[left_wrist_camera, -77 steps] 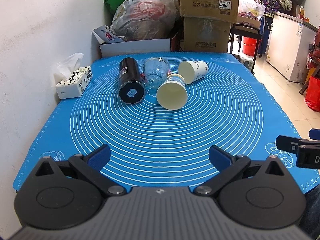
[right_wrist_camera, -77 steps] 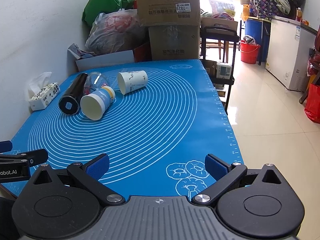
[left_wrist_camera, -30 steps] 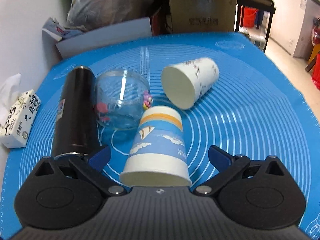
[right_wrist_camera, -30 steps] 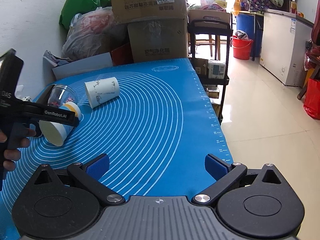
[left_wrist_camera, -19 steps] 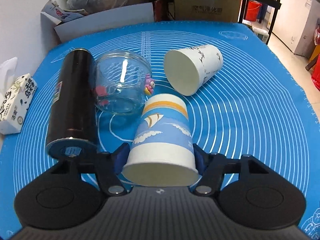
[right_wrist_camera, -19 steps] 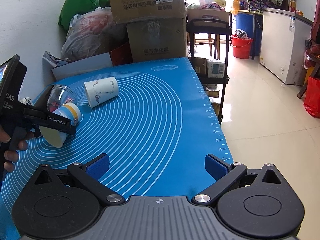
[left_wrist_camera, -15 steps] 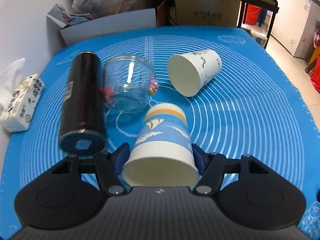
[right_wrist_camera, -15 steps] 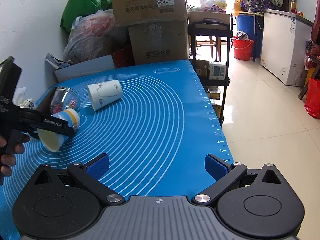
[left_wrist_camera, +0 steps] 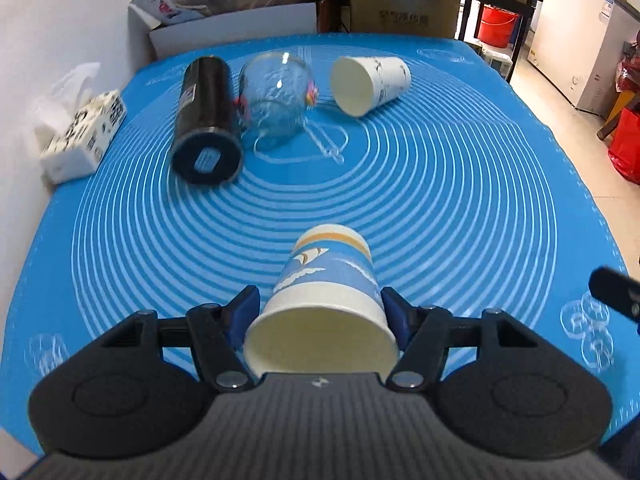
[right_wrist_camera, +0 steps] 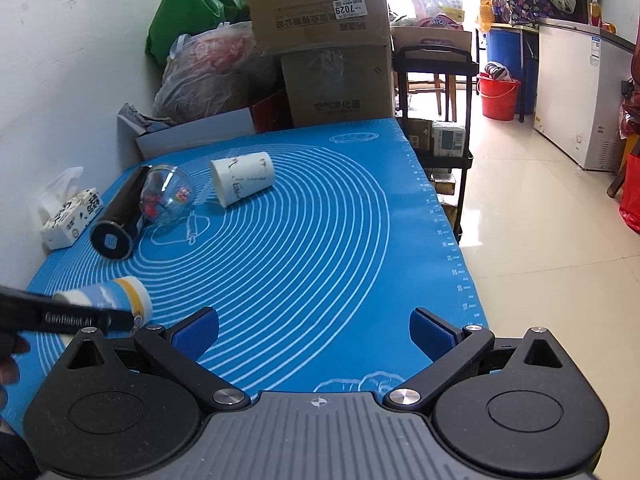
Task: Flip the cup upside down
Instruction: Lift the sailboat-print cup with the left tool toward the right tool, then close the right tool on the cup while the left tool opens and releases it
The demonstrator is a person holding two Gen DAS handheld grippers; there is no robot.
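Gripping a blue-and-white paper cup [left_wrist_camera: 326, 292] near its open rim, the left gripper [left_wrist_camera: 320, 312] holds it on its side above the near part of the blue mat [left_wrist_camera: 440, 200], mouth toward the camera and base pointing away. The two blue pads [left_wrist_camera: 245, 308] press the cup wall from either side, clenched on it just behind the rim. The right gripper [right_wrist_camera: 314, 330] hangs released over the mat's near edge, fingers spread wide with nothing between them.

The cup looks light, thin-walled and easily crushed; the rolled rim is likely its stiffest part, so a hold close to that rim, as here, should deform it least. A hard squeeze would probably oval the mouth and leave it rocking when set down inverted. The waxy paper may slip in the pads as the wrist turns.

Farther back on the mat lie a white paper cup [left_wrist_camera: 370, 84], a clear glass jar [left_wrist_camera: 276, 98] and a black flask [left_wrist_camera: 206, 120], all on their sides, the jar beside the flask. A tissue box [left_wrist_camera: 84, 136] sits at the mat's left edge by the wall.
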